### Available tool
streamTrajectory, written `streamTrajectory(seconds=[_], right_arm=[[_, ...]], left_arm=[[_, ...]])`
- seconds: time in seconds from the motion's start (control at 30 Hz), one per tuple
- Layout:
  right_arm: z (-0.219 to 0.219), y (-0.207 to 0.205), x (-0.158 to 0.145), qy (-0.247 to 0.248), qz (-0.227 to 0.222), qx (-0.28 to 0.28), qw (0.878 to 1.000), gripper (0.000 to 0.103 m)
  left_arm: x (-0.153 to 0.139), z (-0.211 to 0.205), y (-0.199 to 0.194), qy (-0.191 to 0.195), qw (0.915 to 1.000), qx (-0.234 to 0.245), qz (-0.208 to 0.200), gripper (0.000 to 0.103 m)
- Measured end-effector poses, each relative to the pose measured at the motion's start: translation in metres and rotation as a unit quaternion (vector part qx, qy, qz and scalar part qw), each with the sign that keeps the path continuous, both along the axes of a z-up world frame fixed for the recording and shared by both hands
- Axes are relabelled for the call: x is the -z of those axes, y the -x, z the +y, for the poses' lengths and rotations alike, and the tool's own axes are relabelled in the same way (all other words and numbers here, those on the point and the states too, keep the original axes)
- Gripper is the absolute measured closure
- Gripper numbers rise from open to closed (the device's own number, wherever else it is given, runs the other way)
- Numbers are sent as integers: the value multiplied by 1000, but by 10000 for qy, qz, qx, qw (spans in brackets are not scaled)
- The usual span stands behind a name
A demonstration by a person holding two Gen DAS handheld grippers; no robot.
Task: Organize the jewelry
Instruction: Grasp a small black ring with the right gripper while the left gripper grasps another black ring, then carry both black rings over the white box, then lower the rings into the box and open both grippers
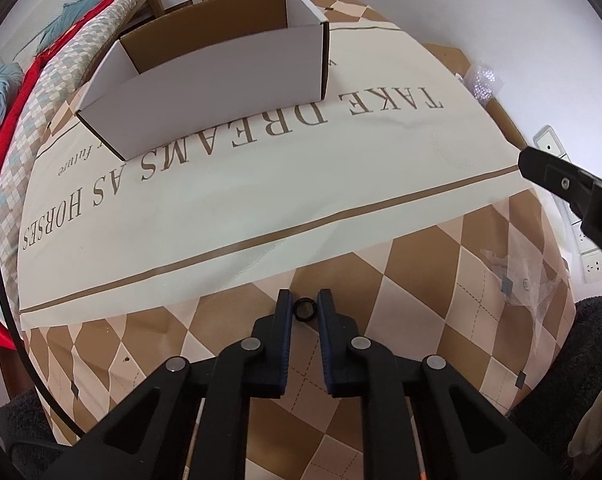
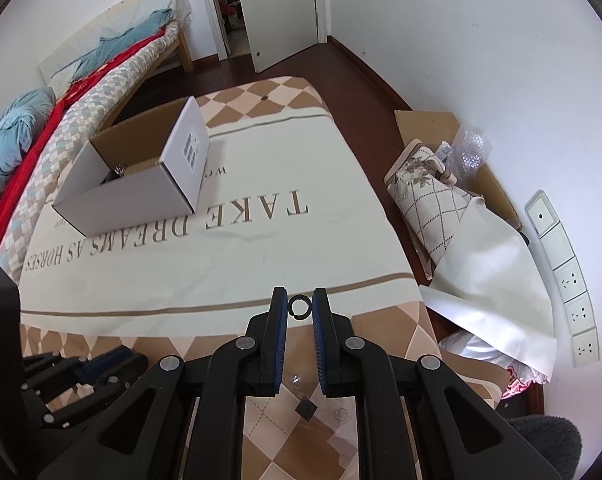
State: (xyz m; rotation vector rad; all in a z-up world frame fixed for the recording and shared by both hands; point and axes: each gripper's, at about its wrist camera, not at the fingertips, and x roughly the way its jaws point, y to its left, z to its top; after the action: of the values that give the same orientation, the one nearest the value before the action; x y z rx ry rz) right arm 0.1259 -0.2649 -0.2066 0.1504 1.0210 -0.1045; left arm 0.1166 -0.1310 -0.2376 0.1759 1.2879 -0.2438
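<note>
Left gripper (image 1: 305,309) clamped on dark ring (image 1: 305,309); right gripper (image 2: 299,306) pinching split ring (image 2: 299,306), both raised for carrying toward white box (image 2: 141,196).

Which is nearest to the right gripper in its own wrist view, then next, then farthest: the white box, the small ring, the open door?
1. Ring, between the right gripper fingers.
2. White box, ahead, left, on the table.
3. Door, far back of room.

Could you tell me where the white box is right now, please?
The white box sits on the tablecloth at the far left, beside the bed, behind the printed words.
</note>
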Motion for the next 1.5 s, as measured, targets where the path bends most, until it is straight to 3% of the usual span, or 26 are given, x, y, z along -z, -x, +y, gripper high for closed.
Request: streamTrajectory(seconds=[0.27,0.43,0.6,0.77,0.9,1.1,1.13,1.2,1.23,1.3,1.37,1.43,1.5], right_arm=[[8,-7,-25,-244,-251,-116,9993,90],[25,-35,-50,-539,-489,-344,9968,90],[53,-88,-68,-927,-597,-703,9914,90],[75,-149,-60,-1333,-277,-996,9857,90],[85,-193,-36,-1515,238,-1082,9822,90],[90,-221,-17,-1927,607,-1121,9729,89],[90,-223,-15,-1970,653,-1097,9721,88],[89,-225,-15,-2043,650,-1074,9708,75],[87,-224,-16,-2049,629,-1023,9714,62],[85,-223,-19,-1999,577,-989,9731,57],[84,-219,-24,-1954,534,-981,9743,53],[83,-212,-30,-1689,463,-959,9799,45],[83,-204,-37,-1264,429,-889,9871,35]], left_arm=[[-49,27,-15,243,9989,-214,-344,93],[-99,69,-59,400,9947,-603,-726,93],[-123,97,-120,262,9914,-805,-995,93],[-118,109,-174,240,9932,-795,-820,93],[-103,110,-209,336,9956,-715,-500,93],[-95,110,-229,587,9955,-703,-233,89],[-95,111,-230,567,9955,-716,-243,89],[-97,112,-231,533,9955,-721,-290,87],[-98,113,-231,500,9955,-736,-316,84],[-102,118,-227,439,9947,-802,-461,76],[-106,122,-224,381,9938,-878,-566,59],[-111,128,-218,228,9917,-1007,-760,29],[-115,133,-208,28,9889,-1122,-970,17]])
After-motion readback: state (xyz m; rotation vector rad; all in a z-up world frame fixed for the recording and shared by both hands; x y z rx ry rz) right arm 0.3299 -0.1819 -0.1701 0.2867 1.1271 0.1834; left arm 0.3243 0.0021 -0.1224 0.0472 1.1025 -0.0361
